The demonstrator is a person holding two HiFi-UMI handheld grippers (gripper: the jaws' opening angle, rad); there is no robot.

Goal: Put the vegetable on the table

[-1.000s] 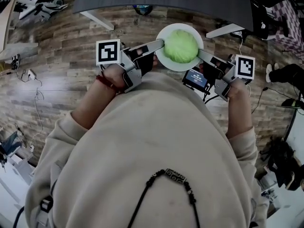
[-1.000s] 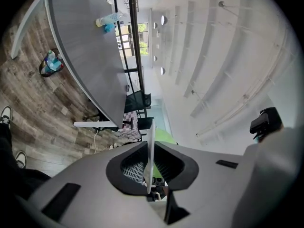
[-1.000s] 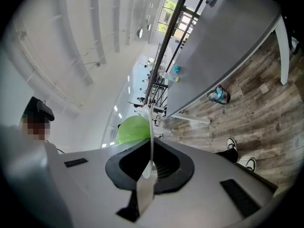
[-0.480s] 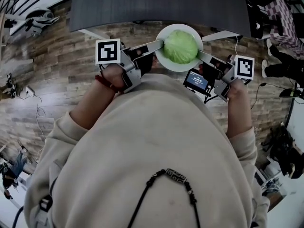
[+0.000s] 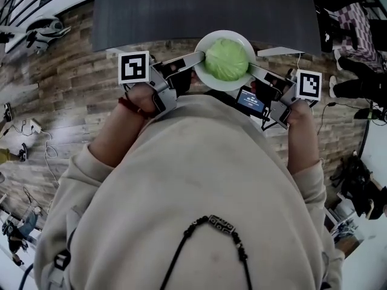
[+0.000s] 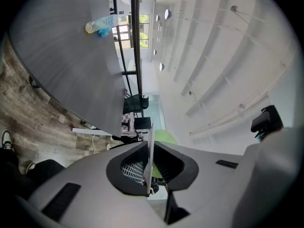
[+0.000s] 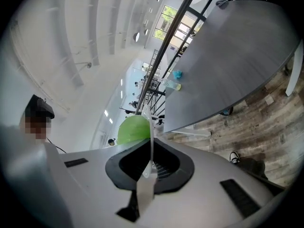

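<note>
left gripper (image 5: 201, 57) and right gripper (image 5: 254, 69) pinch opposite rims of the white plate (image 5: 217, 87), narrow, i judge to keep it level. the cabbage (image 5: 227, 59) sits on it, at the counter's (image 5: 199, 11) near edge, not yet down.

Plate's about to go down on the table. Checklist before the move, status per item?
1. Left tongs clamped on the plate rim: ok.
2. Right tongs clamped on the opposite rim: ok.
3. Cabbage sitting in the middle of the plate: ok.
4. Plate over the table: not ok; only its far edge meets the table's near edge, and the rest hangs over floor.
5. Landing area free: ok; the only thing seen is a bottle lying far across the tabletop.
6. Plate clearance above the tabletop: cannot tell.
</note>
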